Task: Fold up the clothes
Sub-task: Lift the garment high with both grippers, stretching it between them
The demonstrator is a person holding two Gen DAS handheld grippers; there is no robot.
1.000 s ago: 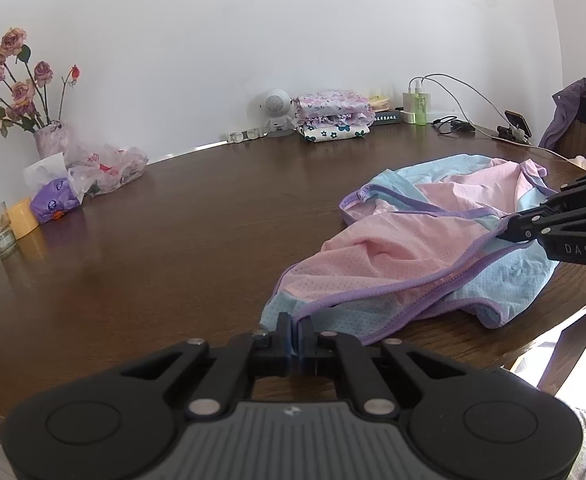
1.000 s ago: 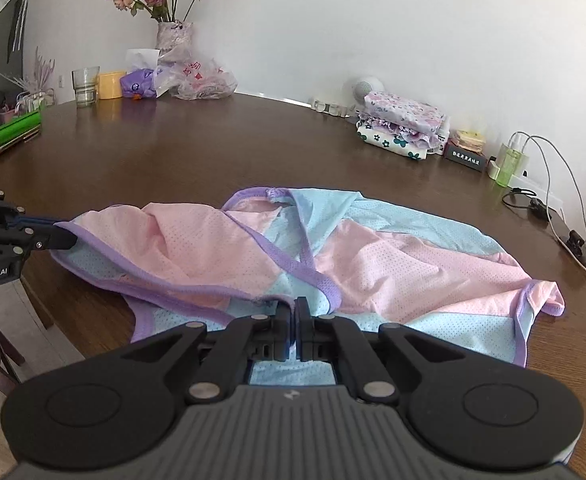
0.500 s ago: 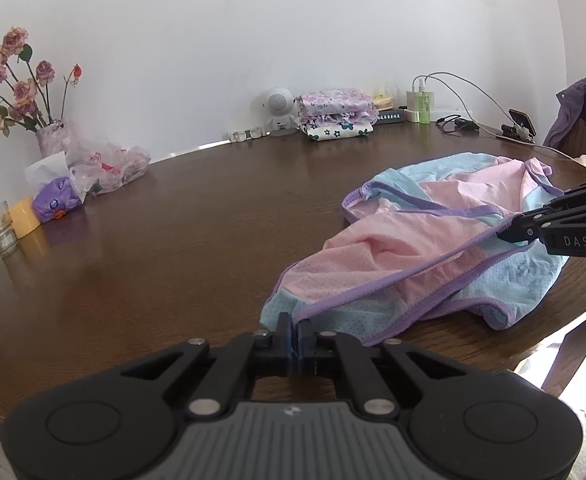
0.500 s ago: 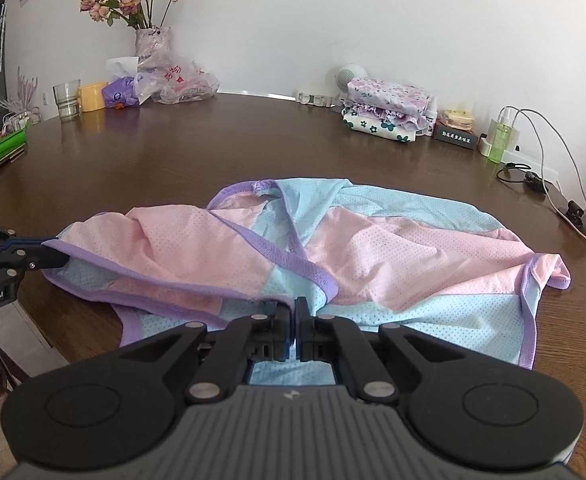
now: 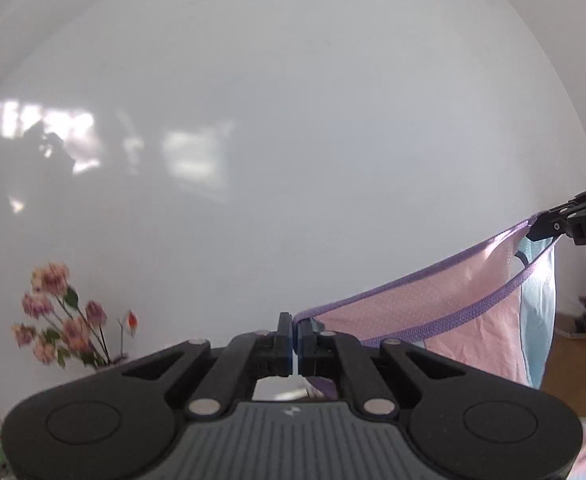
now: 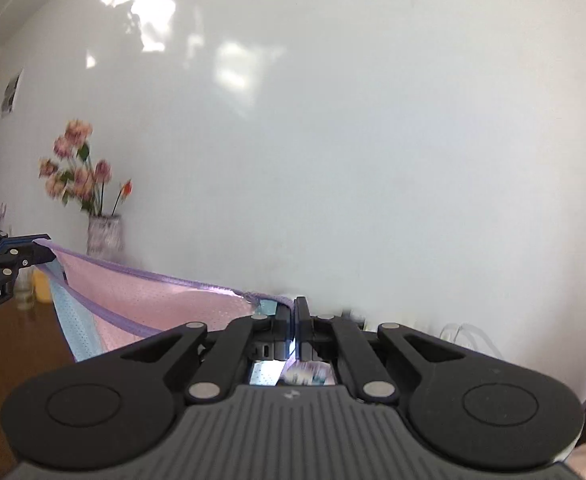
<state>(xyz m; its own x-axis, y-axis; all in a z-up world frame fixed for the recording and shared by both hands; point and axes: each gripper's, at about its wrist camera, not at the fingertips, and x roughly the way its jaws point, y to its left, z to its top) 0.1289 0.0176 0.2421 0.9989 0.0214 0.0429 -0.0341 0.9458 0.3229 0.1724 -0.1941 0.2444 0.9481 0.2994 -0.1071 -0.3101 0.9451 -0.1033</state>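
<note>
Bright daylight — wall [image 5: 293, 120] glare patches, blurred flowers [image 6: 77, 168].

- A plain white wall [image 5: 293, 120] fills most of both views, with blurred patches of sunlight [image 6: 133, 12] on it.
- Pink flowers [image 6: 77, 168] stand in a vase [image 6: 104, 234] against the wall.
- A brown wooden table [image 6: 13, 344] shows at the edges.

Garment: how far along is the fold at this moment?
Done: both grippers are shut on the garment's purple-trimmed edge, left gripper at one end, right gripper at the other. In hand: the garment hangs stretched between them in front of the wall, with its lower part below both views. Left: no fold shows yet; it must still be laid on the table and folded.
</note>
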